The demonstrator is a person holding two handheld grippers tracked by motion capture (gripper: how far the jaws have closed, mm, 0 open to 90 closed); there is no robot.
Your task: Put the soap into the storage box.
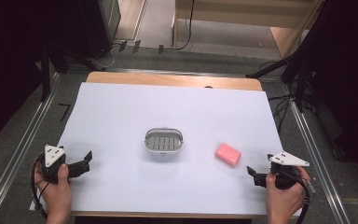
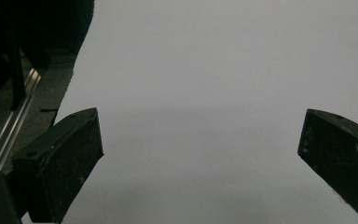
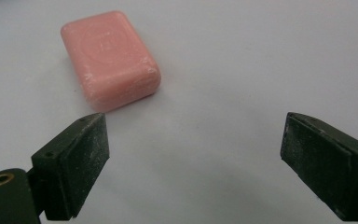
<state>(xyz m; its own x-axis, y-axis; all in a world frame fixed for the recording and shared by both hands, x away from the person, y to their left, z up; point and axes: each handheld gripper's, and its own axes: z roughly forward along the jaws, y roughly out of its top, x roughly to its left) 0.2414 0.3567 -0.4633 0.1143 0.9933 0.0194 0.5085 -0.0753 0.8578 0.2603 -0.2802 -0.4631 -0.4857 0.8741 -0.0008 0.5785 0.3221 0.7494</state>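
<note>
A pink bar of soap (image 1: pixel 228 154) lies flat on the white sheet, right of centre. An oval white soap dish (image 1: pixel 164 142) with a slotted grey inner tray stands at the sheet's middle. My right gripper (image 1: pixel 254 176) is low near the front right, a short way behind and to the right of the soap. In the right gripper view its jaws (image 3: pixel 193 137) stand wide apart with nothing between them, and the soap (image 3: pixel 110 60) lies just beyond the left jaw. My left gripper (image 1: pixel 87 161) rests at the front left, open (image 2: pixel 200 135) over bare sheet.
The white sheet (image 1: pixel 168 107) covers a wooden table whose far edge shows as a bare strip. Metal rails (image 1: pixel 21 149) run along the floor on both sides. Dark stands and cables stand beyond the far corners.
</note>
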